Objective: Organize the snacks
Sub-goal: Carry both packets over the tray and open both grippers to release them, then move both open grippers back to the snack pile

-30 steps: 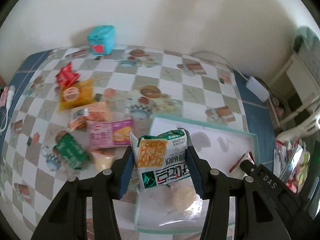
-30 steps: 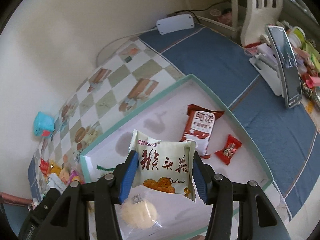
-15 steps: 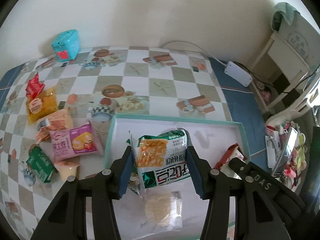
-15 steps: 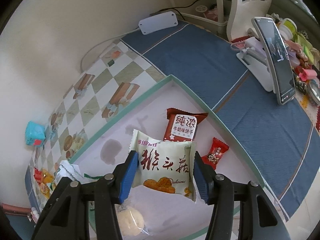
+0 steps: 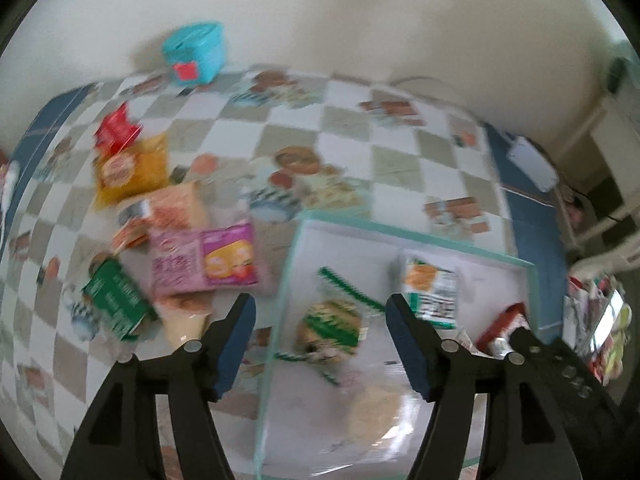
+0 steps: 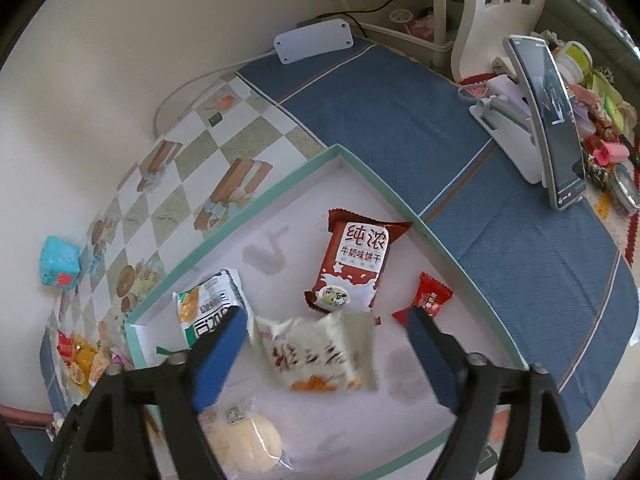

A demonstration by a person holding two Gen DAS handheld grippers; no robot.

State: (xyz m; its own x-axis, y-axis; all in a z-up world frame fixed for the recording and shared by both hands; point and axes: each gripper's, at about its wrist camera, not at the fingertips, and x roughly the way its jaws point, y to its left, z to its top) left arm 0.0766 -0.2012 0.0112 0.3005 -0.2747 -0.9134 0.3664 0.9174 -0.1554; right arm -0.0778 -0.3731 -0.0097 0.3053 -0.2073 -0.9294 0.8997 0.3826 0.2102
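Note:
A teal-rimmed white tray (image 5: 400, 234) (image 6: 248, 208) lies on the table. My left gripper (image 5: 320, 332) hangs over its left edge. Its jaws are opening and nothing is pressed between them. The green-and-white cracker packet (image 5: 430, 294) (image 6: 208, 308) lies loose in the tray. My right gripper (image 6: 326, 332) is also opening. The white packet with red characters (image 6: 320, 356) sits blurred between its jaws, touching neither pad. Also in the tray are a brown-red biscuit packet (image 6: 352, 268), a small red candy (image 6: 428, 300), a wrapped round bun (image 6: 244, 440) and a green-edged wrapper (image 5: 332, 322).
Left of the tray, several packets lie on the checked cloth: pink (image 5: 204, 262), green (image 5: 114, 300), peach (image 5: 160, 216), orange (image 5: 136, 168) and red (image 5: 116, 130). A teal box (image 5: 194, 52) stands by the wall. A phone on a stand (image 6: 548, 120) and a white power strip (image 6: 312, 40) sit on the blue cloth.
Both grippers have let go. The cracker packet dropped from the left jaws into the tray, and the white packet slipped down from the right jaws. The left view swung back left.

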